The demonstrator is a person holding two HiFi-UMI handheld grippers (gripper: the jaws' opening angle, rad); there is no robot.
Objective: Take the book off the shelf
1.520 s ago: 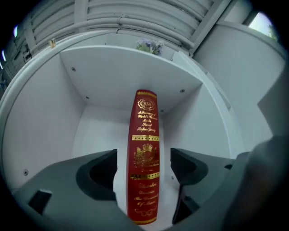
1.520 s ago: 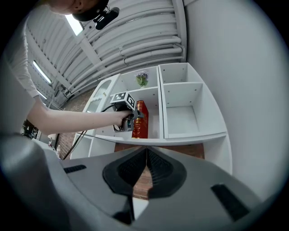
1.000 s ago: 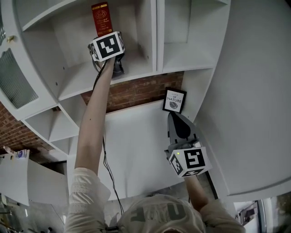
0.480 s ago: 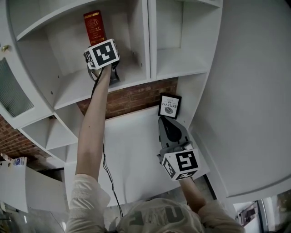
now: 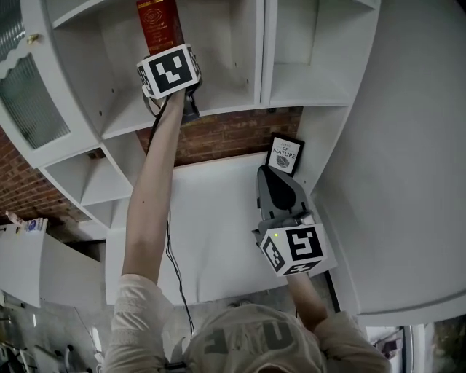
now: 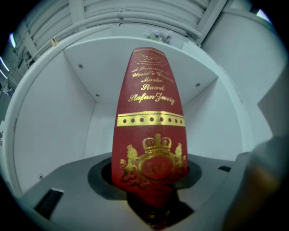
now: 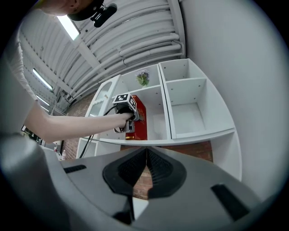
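Note:
A red book [image 5: 159,22] with gold print stands upright in a white shelf compartment [image 5: 127,109]. In the left gripper view its spine [image 6: 151,113] fills the middle and its foot sits between my jaws. My left gripper [image 5: 169,55] is raised to the book's lower end. Its jaws are closing on the book, and the pads [image 6: 115,173] lie against both sides. My right gripper [image 5: 273,175] hangs lower, in front of the white panel, shut and empty. From the right gripper view the book [image 7: 140,119] and the left gripper [image 7: 131,118] show far off.
A small framed picture [image 5: 285,154] leans by the brick wall [image 5: 233,135] just beyond the right gripper. The compartment right of the book [image 5: 298,73] is bare. A glass-door cabinet [image 5: 36,102] is at the left. A cable [image 5: 175,269] hangs along the left arm.
The head view has shifted, so the shelf now sits higher and the book is cut off at the top. The left gripper stays at the book's foot; the right gripper has barely moved.

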